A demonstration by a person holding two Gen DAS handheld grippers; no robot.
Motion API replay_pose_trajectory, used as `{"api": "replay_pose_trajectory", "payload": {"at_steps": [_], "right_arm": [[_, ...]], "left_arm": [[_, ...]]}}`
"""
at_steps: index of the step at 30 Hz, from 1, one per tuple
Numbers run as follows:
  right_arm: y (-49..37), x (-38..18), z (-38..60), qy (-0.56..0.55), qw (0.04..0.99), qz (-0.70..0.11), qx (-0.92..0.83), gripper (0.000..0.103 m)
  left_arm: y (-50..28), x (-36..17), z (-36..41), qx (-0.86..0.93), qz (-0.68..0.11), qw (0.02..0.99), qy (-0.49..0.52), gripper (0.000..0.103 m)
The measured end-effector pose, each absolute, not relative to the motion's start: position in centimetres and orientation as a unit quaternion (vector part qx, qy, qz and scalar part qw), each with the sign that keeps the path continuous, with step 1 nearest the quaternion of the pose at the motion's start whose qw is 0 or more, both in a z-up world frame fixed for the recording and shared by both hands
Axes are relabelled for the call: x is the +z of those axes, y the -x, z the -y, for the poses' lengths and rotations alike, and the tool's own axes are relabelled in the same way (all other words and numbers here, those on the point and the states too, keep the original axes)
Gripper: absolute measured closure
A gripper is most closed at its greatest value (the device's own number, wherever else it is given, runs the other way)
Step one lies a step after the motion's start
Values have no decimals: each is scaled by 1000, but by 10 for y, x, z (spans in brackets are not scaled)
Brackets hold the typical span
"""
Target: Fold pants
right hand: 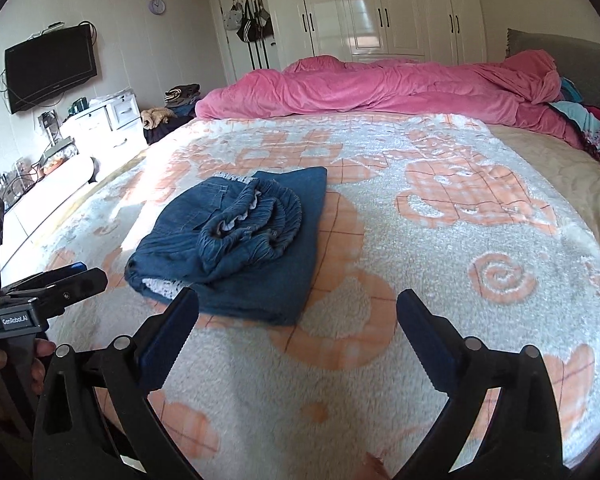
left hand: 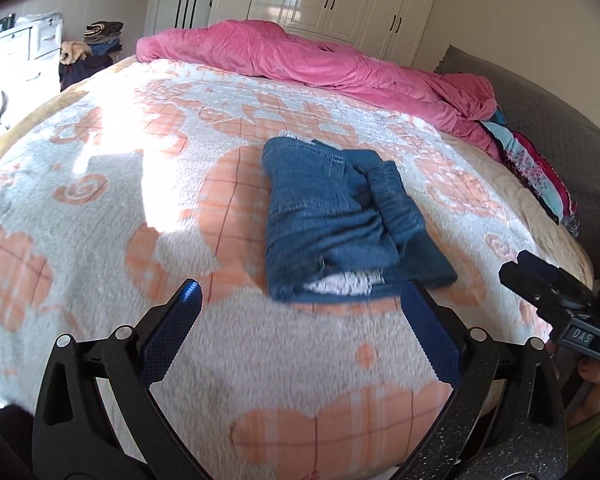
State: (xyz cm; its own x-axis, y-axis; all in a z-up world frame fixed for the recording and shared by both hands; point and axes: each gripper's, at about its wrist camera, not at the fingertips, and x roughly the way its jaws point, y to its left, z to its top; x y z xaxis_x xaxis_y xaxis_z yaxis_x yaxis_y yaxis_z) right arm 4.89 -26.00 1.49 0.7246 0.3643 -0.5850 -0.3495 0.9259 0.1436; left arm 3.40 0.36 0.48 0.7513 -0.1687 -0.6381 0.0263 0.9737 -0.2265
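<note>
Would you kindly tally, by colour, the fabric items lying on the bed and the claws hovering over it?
Blue denim pants, folded: 1
Pink duvet, bunched at the far side: 1
Peach-and-white blanket, spread under the pants: 1
Black claws with blue pads, both open and empty: 2 (left claw, right claw)
Total: 5

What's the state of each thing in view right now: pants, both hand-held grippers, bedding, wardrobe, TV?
pants: folded into a compact bundle, lying on the blanket, held by nothing
left hand-held gripper: open, empty, short of the pants
right hand-held gripper: open, empty, short of the pants
blanket: spread flat over the bed
pink duvet: bunched along the far edge
wardrobe doors: closed
TV: screen dark
</note>
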Motion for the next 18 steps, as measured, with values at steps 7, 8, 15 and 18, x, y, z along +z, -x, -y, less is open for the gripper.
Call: {"api": "replay_pose_trajectory", "payload": {"at_steps": [7,8,15,18], "right_arm": [[-26,10,261,-3,927,-325,188,5],[-23,9,260,-2,926,-327,187,5],[-8,-3,253,12,920,-340,193,5],[-8,-7,248,16,917,-346,197,4]], "left_arm": [[-10,-3,0,-47,-357,926,109,9],[-6,-5,1,-45,-358,926,109,9],[7,-16,6,-46,-365,924,105,9],[5,-18,6,-44,-370,922,105,9]]}}
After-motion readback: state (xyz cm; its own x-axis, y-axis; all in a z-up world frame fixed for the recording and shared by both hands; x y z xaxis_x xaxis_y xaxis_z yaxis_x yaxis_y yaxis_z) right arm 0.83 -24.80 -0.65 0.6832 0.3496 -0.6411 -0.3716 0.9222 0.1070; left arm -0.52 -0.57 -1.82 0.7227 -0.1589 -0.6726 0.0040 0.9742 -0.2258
